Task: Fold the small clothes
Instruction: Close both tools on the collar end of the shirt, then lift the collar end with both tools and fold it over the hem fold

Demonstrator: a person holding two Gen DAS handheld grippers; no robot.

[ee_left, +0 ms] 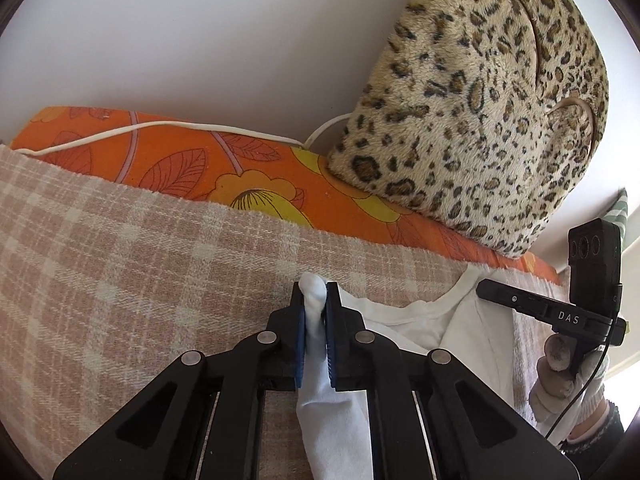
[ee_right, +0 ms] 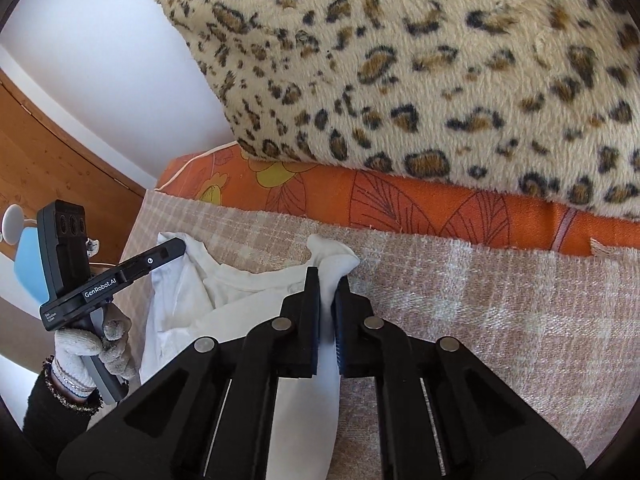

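Observation:
A small white top [ee_left: 420, 320] lies on a beige checked cloth [ee_left: 140, 260], its round neckline facing the far side. My left gripper [ee_left: 315, 294] is shut on a bunched corner of the top. My right gripper [ee_right: 328, 280] is shut on the other shoulder corner of the white top [ee_right: 192, 292]. Each gripper shows in the other's view: the right one [ee_left: 520, 300] at the right edge, the left one [ee_right: 160, 256] at the left, held by a gloved hand [ee_right: 92, 348]. The lower part of the top is hidden under the grippers.
A big leopard-print cushion [ee_left: 480, 108] rests on an orange flowered mattress [ee_left: 180, 156] just beyond the cloth, against a white wall. A white cable [ee_left: 120, 132] runs along the mattress's far edge. A wooden panel [ee_right: 48, 160] stands at the left.

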